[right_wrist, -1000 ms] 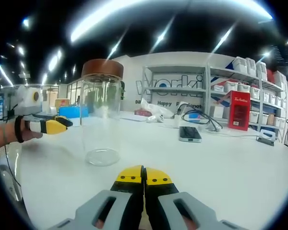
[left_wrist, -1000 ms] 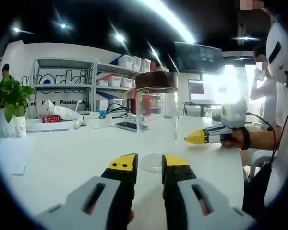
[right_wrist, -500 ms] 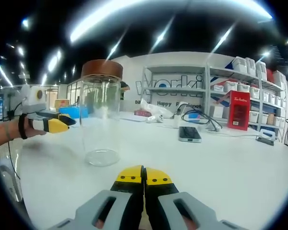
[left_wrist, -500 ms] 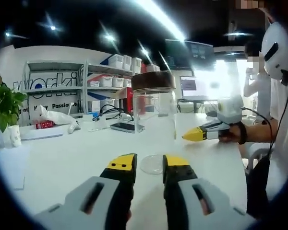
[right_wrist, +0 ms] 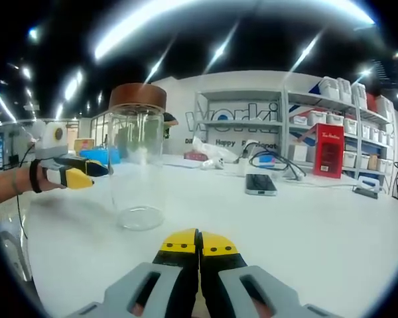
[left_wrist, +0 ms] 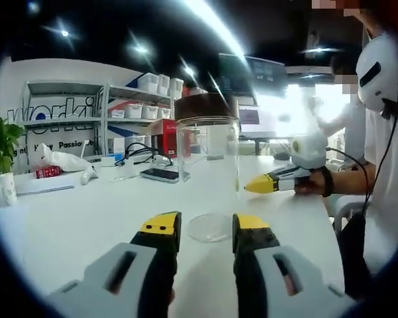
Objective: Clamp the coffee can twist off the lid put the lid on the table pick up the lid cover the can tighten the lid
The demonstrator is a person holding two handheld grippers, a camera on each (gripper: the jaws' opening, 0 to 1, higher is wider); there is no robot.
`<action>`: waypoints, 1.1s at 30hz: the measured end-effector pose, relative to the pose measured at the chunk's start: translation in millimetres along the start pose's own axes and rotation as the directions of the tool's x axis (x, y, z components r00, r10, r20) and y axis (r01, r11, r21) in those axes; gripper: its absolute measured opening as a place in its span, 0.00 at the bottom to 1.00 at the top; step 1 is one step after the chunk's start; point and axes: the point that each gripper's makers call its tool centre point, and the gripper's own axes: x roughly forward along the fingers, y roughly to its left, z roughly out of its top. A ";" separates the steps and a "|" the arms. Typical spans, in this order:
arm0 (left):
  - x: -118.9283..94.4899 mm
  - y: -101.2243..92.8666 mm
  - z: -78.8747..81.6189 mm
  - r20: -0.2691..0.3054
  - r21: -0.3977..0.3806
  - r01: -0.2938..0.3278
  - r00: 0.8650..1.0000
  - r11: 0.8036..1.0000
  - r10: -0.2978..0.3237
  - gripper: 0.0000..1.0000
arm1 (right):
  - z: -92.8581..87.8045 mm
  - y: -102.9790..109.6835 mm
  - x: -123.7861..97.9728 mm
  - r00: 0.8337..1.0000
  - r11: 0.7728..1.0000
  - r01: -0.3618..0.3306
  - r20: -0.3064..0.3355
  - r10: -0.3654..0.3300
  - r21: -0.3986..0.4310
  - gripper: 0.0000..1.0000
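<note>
One glass can (left_wrist: 207,173) with one brown lid (left_wrist: 206,106) on white worktop (right_wrist: 318,232), left hand-held gripper (left_wrist: 202,230) released, right hand-held gripper (right_wrist: 199,244) clenched, empty

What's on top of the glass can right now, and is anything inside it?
A brown lid sits on the glass can. Through the clear wall the can looks empty, down to its base. How tightly the lid is screwed on cannot be seen.

Bright ceiling strip lights (right_wrist: 186,26) streak and glare, a window (left_wrist: 298,112) blows out, edges bend
</note>
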 end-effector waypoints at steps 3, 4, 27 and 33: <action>2.0 1.5 -1.1 -0.004 0.002 0.010 1.000 1.000 -0.010 0.26 | 0.2 -0.3 -0.1 1.000 1.000 0.001 0.001 -0.001 0.004 0.00; 2.2 1.7 -1.0 0.000 -0.001 0.013 1.000 1.000 -0.013 0.27 | 0.2 -0.3 -0.2 1.000 1.000 0.002 0.001 -0.002 0.004 0.00; 17.7 -0.5 0.6 0.023 0.002 0.148 0.989 0.989 -0.148 0.32 | -0.3 1.1 0.1 1.000 1.000 -0.007 0.000 0.007 0.007 0.00; 21.6 -0.7 -0.6 0.013 0.012 0.178 0.984 0.984 -0.178 0.33 | -0.8 2.5 0.5 1.000 1.000 -0.012 -0.003 0.012 0.000 0.00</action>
